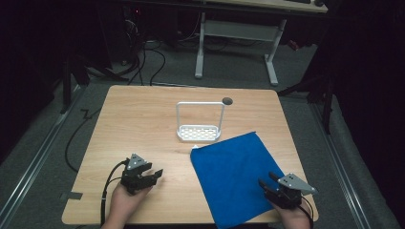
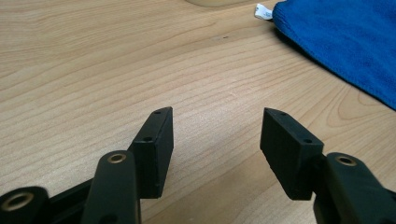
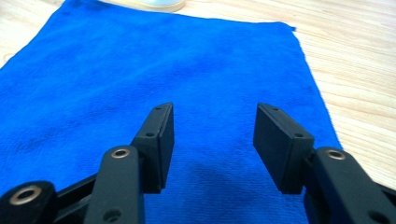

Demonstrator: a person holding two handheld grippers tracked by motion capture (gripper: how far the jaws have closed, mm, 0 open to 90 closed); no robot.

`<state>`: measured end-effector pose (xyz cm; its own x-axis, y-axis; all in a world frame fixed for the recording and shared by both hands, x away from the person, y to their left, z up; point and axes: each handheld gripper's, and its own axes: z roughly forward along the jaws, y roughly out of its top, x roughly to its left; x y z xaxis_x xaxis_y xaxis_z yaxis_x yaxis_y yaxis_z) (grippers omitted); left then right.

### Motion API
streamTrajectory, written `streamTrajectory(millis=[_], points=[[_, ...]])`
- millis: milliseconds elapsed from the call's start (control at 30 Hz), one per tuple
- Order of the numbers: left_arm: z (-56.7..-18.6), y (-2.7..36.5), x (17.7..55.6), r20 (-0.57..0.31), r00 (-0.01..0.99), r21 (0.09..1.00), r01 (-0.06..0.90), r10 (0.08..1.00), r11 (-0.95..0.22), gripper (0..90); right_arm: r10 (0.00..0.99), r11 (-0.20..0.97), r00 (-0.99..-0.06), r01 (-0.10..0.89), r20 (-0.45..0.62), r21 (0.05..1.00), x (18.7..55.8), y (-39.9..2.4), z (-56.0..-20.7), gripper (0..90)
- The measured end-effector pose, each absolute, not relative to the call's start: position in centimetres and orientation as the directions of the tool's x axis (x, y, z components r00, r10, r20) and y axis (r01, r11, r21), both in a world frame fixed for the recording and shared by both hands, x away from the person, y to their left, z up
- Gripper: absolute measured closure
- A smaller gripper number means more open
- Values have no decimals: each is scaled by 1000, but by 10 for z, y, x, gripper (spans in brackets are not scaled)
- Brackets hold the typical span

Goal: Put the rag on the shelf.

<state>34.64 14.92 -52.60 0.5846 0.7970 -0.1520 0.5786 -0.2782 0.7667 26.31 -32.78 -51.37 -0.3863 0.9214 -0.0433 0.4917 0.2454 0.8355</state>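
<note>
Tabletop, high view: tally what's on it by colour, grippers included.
Blue: 1, the cloth, lying flat
White: 1, the rack, standing upright behind the cloth
Black: 2, the left gripper over bare wood and the right gripper over the cloth, both open with nothing between the fingers
Total: 4

Plain blue cloth (image 1: 236, 174), white rack (image 1: 199, 123), light wood-grain table (image 1: 138, 119), black fingers (image 2: 154, 149)
</note>
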Motion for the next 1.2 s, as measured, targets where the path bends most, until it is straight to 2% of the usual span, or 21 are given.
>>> streamTrajectory(millis=[367, 733, 933, 1200], points=[[-525, 145, 345, -146, 592, 791, 552, 793, -266, 452, 933, 236, -354, 467, -64, 852, 267, -327, -507, 556], [-523, 132, 348, -146, 627, 807, 523, 765, -274, 457, 916, 280, -387, 433, -103, 857, 285, -292, -498, 533], [-522, 105, 342, -131, 694, 816, 481, 708, -320, 466, 904, 298, -412, 409, -117, 863, 289, -279, -496, 535], [-519, 54, 326, -138, 780, 816, 439, 610, -377, 538, 897, 298, -431, 427, -98, 853, 288, -292, -501, 571]])
